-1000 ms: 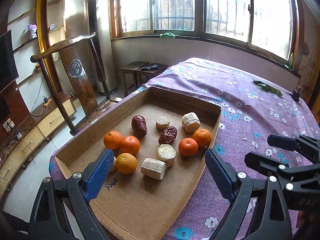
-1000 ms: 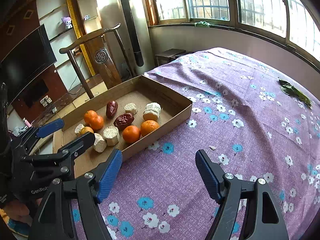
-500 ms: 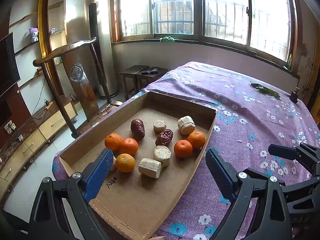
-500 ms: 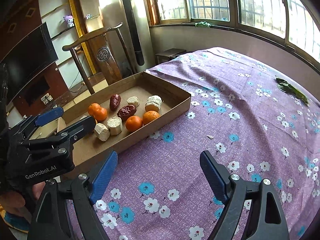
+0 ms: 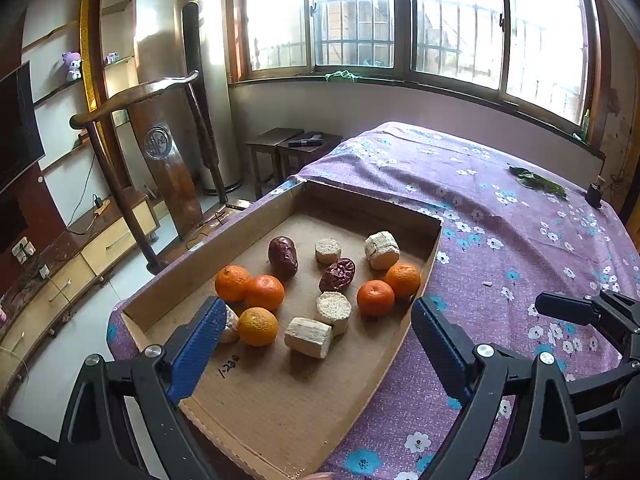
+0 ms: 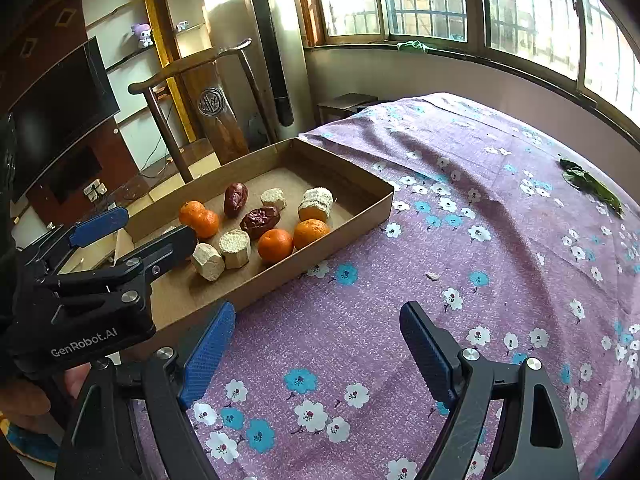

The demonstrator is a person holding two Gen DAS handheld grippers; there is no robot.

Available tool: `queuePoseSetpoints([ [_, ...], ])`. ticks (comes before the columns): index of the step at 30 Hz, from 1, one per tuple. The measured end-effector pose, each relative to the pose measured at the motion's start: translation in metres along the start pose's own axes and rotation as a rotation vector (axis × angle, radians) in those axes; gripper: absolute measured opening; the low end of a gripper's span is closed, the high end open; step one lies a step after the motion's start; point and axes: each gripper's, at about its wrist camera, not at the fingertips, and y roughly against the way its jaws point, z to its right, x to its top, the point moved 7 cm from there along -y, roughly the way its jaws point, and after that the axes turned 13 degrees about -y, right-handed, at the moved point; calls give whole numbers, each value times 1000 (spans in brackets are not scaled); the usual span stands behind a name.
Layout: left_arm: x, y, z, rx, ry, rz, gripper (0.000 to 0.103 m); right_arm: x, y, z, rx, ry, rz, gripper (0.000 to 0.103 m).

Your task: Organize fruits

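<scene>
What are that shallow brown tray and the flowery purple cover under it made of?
The shallow brown tray looks like plain matte cardboard: raw creased edges, handwriting on its floor. The flowery purple cover seems to be woven printed cloth: it wrinkles and drapes.

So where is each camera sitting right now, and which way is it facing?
Left wrist: rides the left hand-held gripper, angled down over the shallow brown cardboard box of round orange tangerines; its blue-padded fingers stand open, the right hand-held gripper shows at the right edge.
Right wrist: rides the right hand-held gripper, angled down at the purple flowered tablecloth; jaws open and empty, the left hand-held gripper and a hand at left.
Shared: box, fruit, tablecloth, wooden chair.
</scene>
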Motion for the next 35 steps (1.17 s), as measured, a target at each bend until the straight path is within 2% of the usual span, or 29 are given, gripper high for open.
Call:
queuePoseSetpoints([
  [28, -2, -5, -3, 23, -5, -1, 93, -6, -8, -1, -14, 13, -29, 89],
  [32, 4, -1, 8, 26, -46, 25, 93, -6, 0, 12, -34, -12, -13, 89],
  [35, 12, 0, 24, -27, -57, 24, 93, -6, 16, 37, -83, -62, 17, 89],
])
